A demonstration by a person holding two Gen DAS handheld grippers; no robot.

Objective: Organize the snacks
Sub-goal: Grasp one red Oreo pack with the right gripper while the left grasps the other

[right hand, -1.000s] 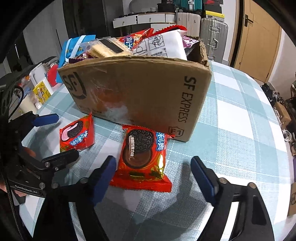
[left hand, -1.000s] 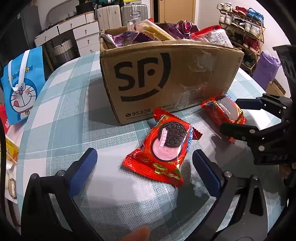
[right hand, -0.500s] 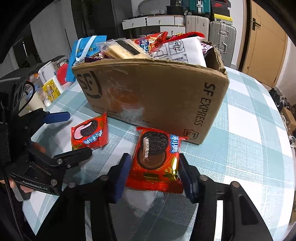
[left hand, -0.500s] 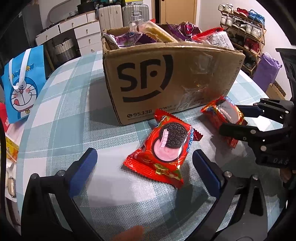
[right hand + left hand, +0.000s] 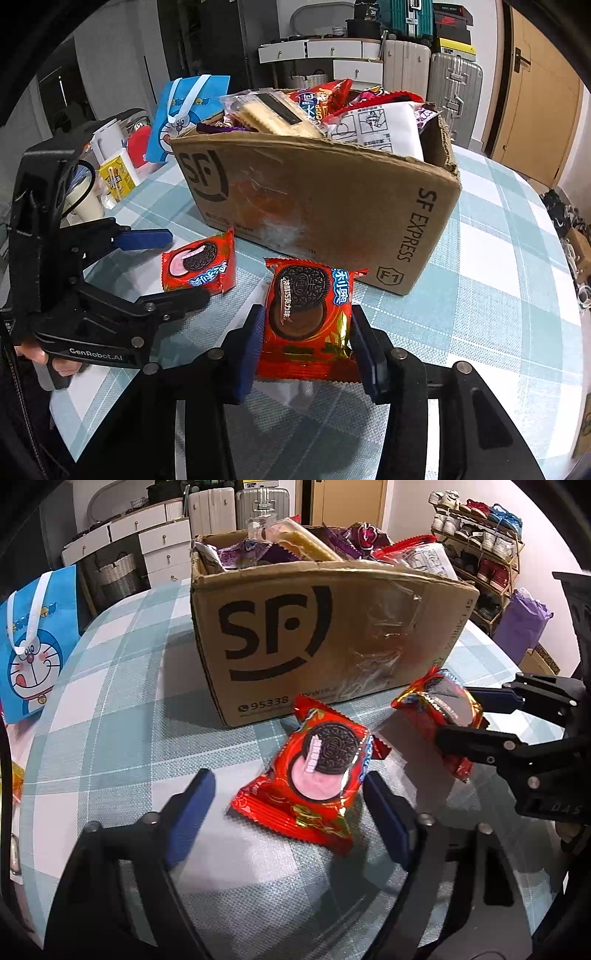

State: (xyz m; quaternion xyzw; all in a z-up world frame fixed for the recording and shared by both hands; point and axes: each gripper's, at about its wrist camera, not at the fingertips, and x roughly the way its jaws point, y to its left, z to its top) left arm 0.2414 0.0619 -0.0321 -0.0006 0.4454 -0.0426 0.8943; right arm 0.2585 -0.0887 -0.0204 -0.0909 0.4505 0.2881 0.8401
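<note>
Chocolate Oreo packet [image 5: 308,321]: red wrapper, clamped at both side edges between the blue pads of the right tool [image 5: 306,343], which is closed tight on it; its far end is raised just before the carton corner.

Strawberry Oreo packet [image 5: 314,775]: red wrapper, laid flat on the desk [image 5: 110,686] between the fingers of the left tool [image 5: 288,805]. The jaws are closing; the right pad is seen at the wrapper's edge, the left pad still apart from it. No grip is made.

Cardboard carton [image 5: 325,635]: marked SF, set just beyond both tools, filled above its rim with assorted snack packets [image 5: 321,110].

Blue cartoon gift bag [image 5: 29,646]: placed far left of the left tool, at the desk's edge.

Desk covering: pale green and white check cloth.
</note>
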